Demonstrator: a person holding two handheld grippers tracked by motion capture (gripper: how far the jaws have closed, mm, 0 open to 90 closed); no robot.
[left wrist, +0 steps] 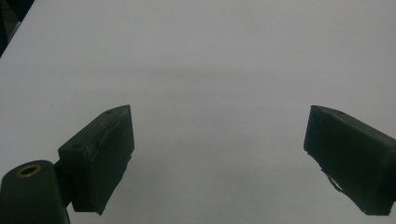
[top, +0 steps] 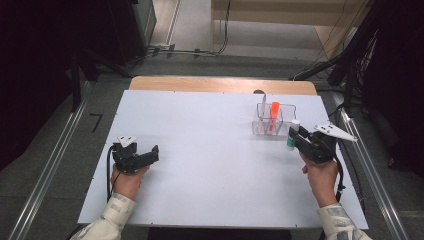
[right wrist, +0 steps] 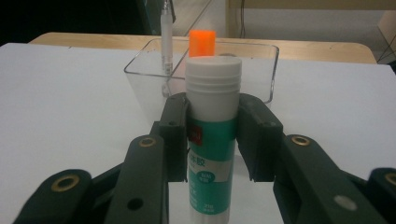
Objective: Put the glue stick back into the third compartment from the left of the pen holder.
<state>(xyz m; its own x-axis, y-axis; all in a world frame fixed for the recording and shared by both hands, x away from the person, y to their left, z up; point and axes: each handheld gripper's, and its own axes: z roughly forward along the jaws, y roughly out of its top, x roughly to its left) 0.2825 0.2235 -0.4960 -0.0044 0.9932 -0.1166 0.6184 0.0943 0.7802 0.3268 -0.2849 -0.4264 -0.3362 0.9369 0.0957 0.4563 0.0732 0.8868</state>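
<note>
A glue stick [right wrist: 211,135] is held upright between the jaws of the right gripper [right wrist: 212,135], which are closed against its two sides. The stick is a cylinder with a white ribbed cap on top, a teal label around the middle and a white base. A small red square mark is seen at the label's upper left, and pale characters are printed down the teal band; they are too small to be read. The cap rises clear above the jaw tips, and the base appears to sit at the white table [right wrist: 70,93], though contact cannot be confirmed.

In the high view the glue stick [top: 293,134] is seen at the right of the table [top: 200,150], just in front of a clear box [top: 274,120] and near its right corner. In that box an orange marker [top: 274,116] and a white pen [top: 263,106] are stood upright. The same box [right wrist: 149,79], marker [right wrist: 202,43] and pen [right wrist: 166,32] are seen just behind the stick in the right gripper view.

The left gripper [top: 148,156] is held at the near left of the table, well apart from the stick. Its jaws are spread wide, and nothing is held between them [left wrist: 219,154]; bare white table lies beneath.
</note>
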